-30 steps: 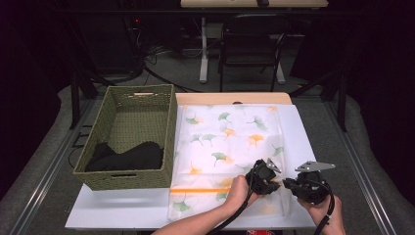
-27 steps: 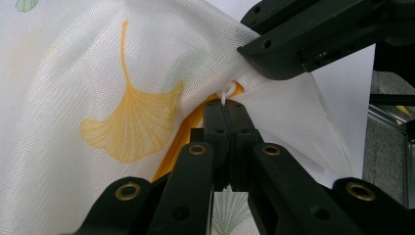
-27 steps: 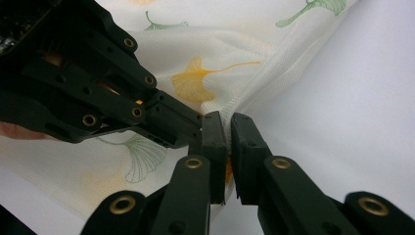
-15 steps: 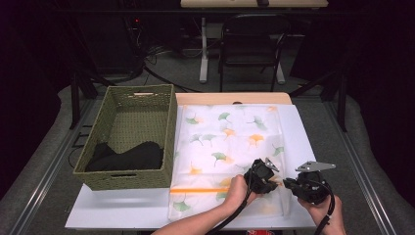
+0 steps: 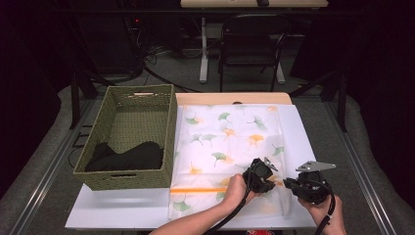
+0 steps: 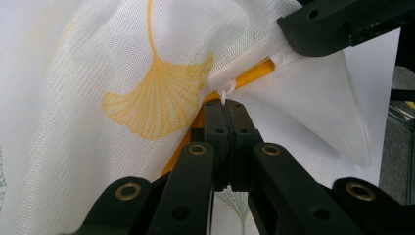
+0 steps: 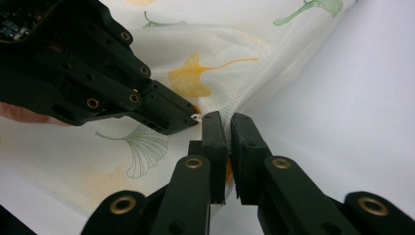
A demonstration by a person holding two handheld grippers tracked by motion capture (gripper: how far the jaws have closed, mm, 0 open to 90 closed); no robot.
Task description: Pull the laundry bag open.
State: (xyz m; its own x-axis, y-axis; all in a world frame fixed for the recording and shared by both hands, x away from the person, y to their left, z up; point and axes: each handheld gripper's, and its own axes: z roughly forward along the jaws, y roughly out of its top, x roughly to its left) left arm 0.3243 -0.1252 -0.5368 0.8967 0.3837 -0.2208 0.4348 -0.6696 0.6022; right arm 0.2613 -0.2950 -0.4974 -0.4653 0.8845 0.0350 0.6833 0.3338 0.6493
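Note:
A white mesh bag (image 5: 230, 142) printed with ginkgo leaves lies flat on the white table top (image 5: 122, 208). An orange zipper (image 5: 195, 190) runs across its near end. My left gripper (image 6: 226, 105) is shut on the small white zipper pull (image 6: 226, 92), beside the orange zipper (image 6: 249, 76). My right gripper (image 7: 224, 120) is shut on the bag's fabric (image 7: 235, 44) at the zipper's end, lifting it into a ridge. The two grippers face each other tip to tip near the bag's front right corner, left gripper (image 5: 274, 183) and right gripper (image 5: 288, 184).
A green woven basket (image 5: 122, 178) stands left of the bag, with a black cloth (image 5: 128, 157) inside it. A dark chair (image 5: 252, 44) and table legs stand beyond the far edge. A strip of bare white top (image 5: 301, 142) runs right of the bag.

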